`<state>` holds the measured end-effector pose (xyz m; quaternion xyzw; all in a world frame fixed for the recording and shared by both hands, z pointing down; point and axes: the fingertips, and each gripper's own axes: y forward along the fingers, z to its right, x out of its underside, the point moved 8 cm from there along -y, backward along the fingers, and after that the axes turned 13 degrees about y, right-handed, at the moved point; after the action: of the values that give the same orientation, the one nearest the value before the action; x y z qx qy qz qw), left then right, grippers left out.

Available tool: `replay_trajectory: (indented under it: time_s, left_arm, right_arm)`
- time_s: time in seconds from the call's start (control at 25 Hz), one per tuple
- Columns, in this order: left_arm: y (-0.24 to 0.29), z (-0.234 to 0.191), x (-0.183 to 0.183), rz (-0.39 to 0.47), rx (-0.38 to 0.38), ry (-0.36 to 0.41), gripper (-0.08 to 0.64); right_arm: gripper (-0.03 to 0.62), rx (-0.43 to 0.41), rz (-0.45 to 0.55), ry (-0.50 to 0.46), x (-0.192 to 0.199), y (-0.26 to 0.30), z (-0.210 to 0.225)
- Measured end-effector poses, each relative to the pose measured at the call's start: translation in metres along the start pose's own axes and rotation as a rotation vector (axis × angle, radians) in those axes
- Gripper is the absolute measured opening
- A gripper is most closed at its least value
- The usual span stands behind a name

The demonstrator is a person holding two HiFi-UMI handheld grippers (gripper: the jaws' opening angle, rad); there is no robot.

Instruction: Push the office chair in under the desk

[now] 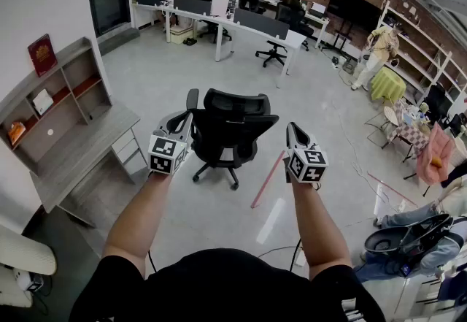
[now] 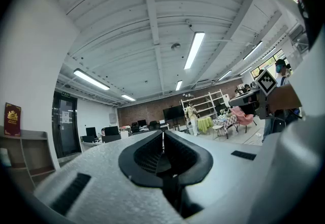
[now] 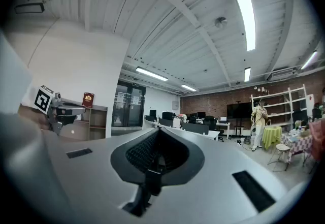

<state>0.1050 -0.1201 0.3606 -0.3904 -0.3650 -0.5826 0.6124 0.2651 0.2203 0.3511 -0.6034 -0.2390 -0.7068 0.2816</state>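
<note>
The black office chair (image 1: 230, 127) stands on the grey floor in the head view, its back toward me, to the right of the grey desk (image 1: 87, 149) with a shelf hutch. My left gripper (image 1: 188, 122) is held at the chair's left side, near its armrest; touch cannot be told. At the chair's right side is my right gripper (image 1: 291, 128), apart from it. Both point forward and up. In the gripper views the left gripper (image 2: 163, 134) and right gripper (image 3: 158, 130) have their jaws together with nothing between them. Neither gripper view shows the chair.
A drawer unit (image 1: 130, 149) sits under the desk's right end. A red strip (image 1: 267, 180) lies on the floor right of the chair. Long white desks (image 1: 219, 21) and another chair (image 1: 273, 54) stand at the back. A person (image 1: 376, 50) stands by shelves at far right.
</note>
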Motion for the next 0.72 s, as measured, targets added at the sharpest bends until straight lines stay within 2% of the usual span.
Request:
replay_trajectory:
  time_s: [0.28, 0.52, 0.72]
  left_arm:
    - [0.040, 0.011, 0.009, -0.023, -0.015, 0.000, 0.021]
    - [0.062, 0.026, 0.009, -0.048, -0.035, 0.005, 0.021]
    - [0.077, 0.036, 0.012, -0.081, -0.026, 0.026, 0.021]
  right_arm:
    - [0.009, -0.020, -0.009, 0.003, 0.005, 0.025, 0.038]
    - [0.009, -0.070, -0.014, 0.003, 0.010, 0.037, 0.067]
    - [0.009, -0.091, -0.004, 0.030, 0.011, 0.048, 0.087]
